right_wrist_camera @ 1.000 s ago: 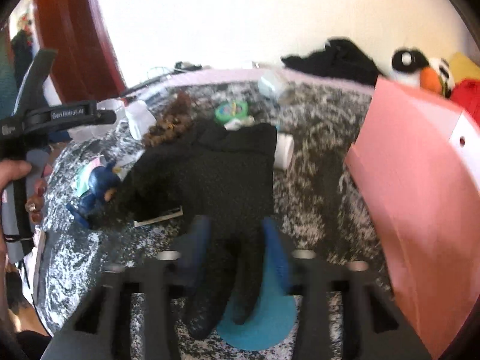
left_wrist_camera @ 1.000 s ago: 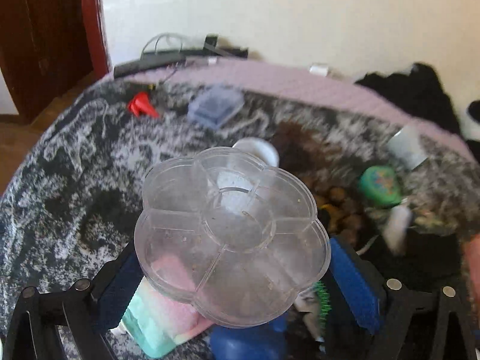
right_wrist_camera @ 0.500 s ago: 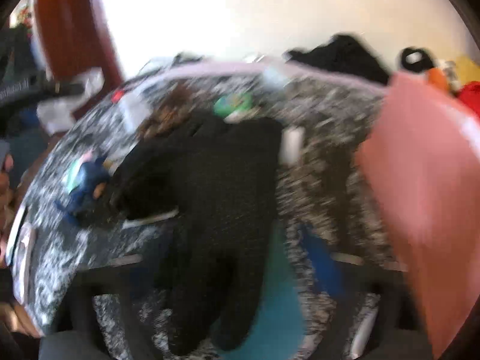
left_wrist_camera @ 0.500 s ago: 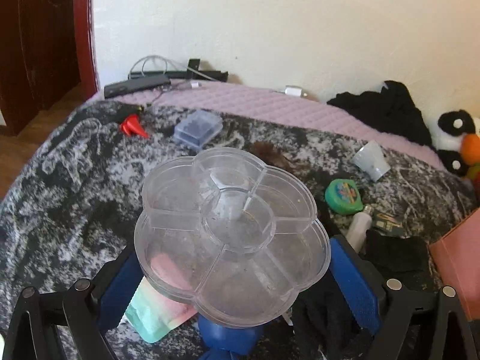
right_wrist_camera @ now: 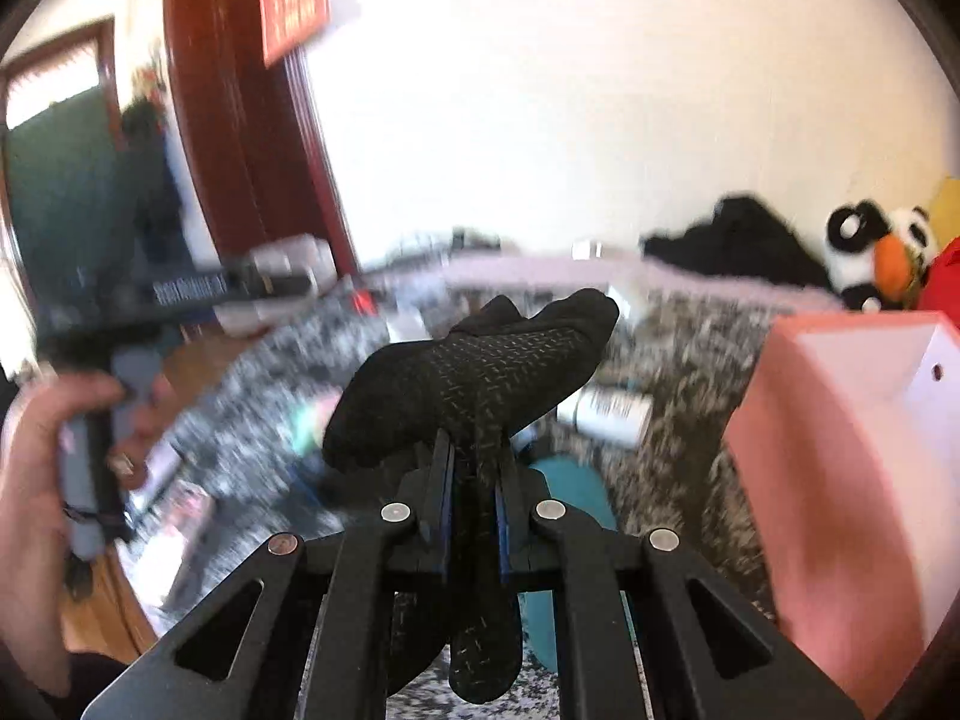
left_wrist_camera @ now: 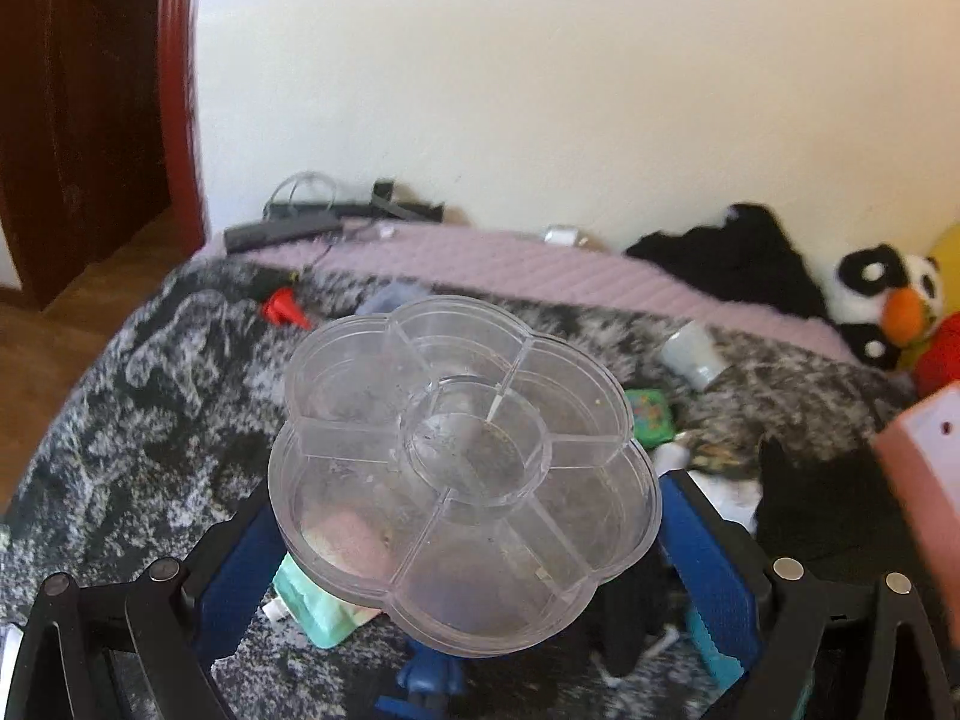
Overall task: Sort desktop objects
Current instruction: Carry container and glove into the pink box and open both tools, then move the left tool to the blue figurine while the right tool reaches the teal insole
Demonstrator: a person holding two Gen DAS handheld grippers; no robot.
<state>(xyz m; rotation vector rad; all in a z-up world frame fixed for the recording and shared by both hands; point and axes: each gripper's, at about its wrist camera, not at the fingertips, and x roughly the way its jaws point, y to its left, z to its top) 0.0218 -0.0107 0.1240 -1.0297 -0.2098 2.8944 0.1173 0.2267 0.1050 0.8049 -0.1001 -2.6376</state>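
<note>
Right wrist view, right gripper [right_wrist_camera: 474, 483] clamped on black glove [right_wrist_camera: 480, 372], pink box [right_wrist_camera: 852, 480] beside; left gripper [left_wrist_camera: 462, 516] holding clear tray [left_wrist_camera: 462, 468]

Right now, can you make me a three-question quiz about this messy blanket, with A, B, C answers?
1. Where is the clear flower-shaped box?
A. between the left gripper's fingers
B. under the penguin
C. inside the pink box

2. What colour is the glove?
A. yellow
B. black
C. white

3. How is the right gripper?
A. wide open, empty
B. shut on the glove
C. shut on a bottle

Answers: 1 A, the blue fingers flank the clear box. 2 B, the knit looks black. 3 B, the pads pinch the glove fabric, lifted off the blanket.
</note>
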